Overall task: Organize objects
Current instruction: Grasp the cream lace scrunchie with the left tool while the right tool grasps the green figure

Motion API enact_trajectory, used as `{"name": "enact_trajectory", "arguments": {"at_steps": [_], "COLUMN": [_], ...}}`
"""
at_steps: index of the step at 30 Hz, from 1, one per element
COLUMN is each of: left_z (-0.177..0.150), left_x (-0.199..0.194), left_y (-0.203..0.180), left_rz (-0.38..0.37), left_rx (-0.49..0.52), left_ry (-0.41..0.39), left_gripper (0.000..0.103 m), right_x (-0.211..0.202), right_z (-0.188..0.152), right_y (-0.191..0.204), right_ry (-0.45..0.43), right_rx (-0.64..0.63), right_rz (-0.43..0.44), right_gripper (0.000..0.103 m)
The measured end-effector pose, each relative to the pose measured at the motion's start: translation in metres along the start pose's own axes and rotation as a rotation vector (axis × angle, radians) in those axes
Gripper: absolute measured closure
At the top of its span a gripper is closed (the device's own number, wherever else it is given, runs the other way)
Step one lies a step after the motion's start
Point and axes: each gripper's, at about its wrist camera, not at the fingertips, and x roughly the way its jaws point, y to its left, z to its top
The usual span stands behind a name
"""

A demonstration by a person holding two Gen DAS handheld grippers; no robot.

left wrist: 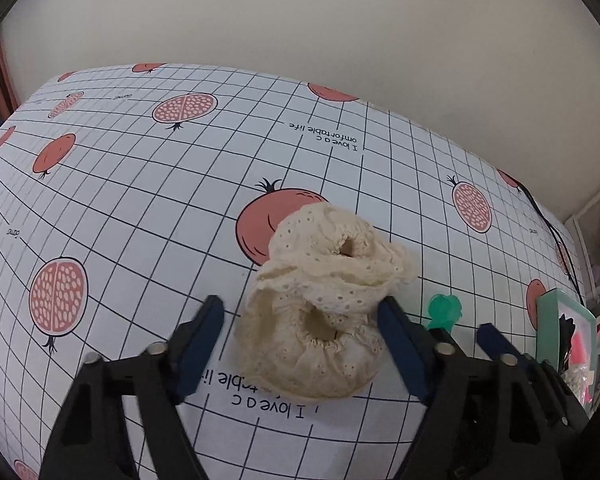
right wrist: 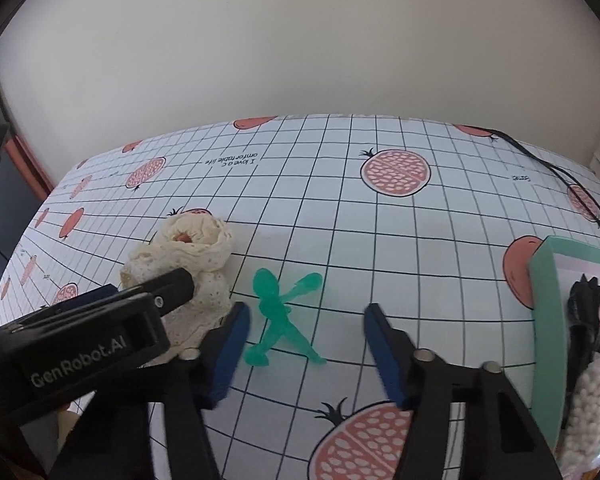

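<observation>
Lace cloth (left wrist: 316, 304) between spread fingers, green figurine (right wrist: 282, 312)

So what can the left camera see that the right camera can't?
Only the left wrist view shows the left gripper from behind, open, with one finger on each side of the cream lace cloth.

Only the right wrist view shows the whole green toy figure lying between the open fingers of the right gripper, plus the black cable at the table's far edge.

Both show the cloth, part of the green figure, the green box at the right, and the pomegranate tablecloth.
</observation>
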Motion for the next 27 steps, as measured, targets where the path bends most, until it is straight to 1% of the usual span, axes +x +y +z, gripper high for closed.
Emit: {"name": "enact_trajectory", "arguments": {"at_steps": [1, 3, 4, 7, 9, 16, 20, 22, 25, 27], "left_z": [0.0, -0.001, -0.001, -0.001, -0.001, -0.003, -0.003, -0.003, -0.004, -0.003], "left_x": [0.001, 0.002, 0.003, 0.004, 0.005, 0.006, 0.006, 0.006, 0.006, 0.004], "left_y": [-0.001, -0.004, -0.005, -0.007, -0.007, -0.009, -0.01, -0.01, -0.01, -0.011], "left_rz": [-0.006, -0.013, -0.013, -0.018, -0.024, -0.012, -0.013, -0.023, -0.039, -0.04], "left_rx": [0.001, 0.005, 0.009, 0.016, 0.016, 0.032, 0.035, 0.032, 0.023, 0.03], "left_ry": [0.004, 0.01, 0.011, 0.016, 0.021, 0.017, 0.015, 0.019, 0.025, 0.022], "left_gripper": [0.035, 0.038, 0.04, 0.046, 0.049, 0.055, 0.064, 0.073, 0.079, 0.082], "right_x": [0.0, 0.001, 0.001, 0.002, 0.003, 0.003, 0.003, 0.003, 0.002, 0.002], "right_z": [0.0, 0.0, 0.0, 0.0, -0.001, -0.002, -0.002, -0.002, -0.001, -0.001], "right_y": [0.001, 0.002, 0.003, 0.005, 0.006, 0.006, 0.007, 0.006, 0.005, 0.003], "right_ry": [0.001, 0.0, 0.0, 0.011, 0.018, 0.007, 0.002, 0.002, 0.001, 0.002], "right_rx": [0.0, -0.002, -0.002, -0.011, -0.013, -0.013, -0.015, -0.01, -0.003, 0.005], "right_rz": [0.004, 0.012, 0.018, 0.036, 0.044, 0.052, 0.054, 0.057, 0.065, 0.069], "right_gripper": [0.055, 0.058, 0.062, 0.069, 0.073, 0.077, 0.077, 0.078, 0.079, 0.079]}}
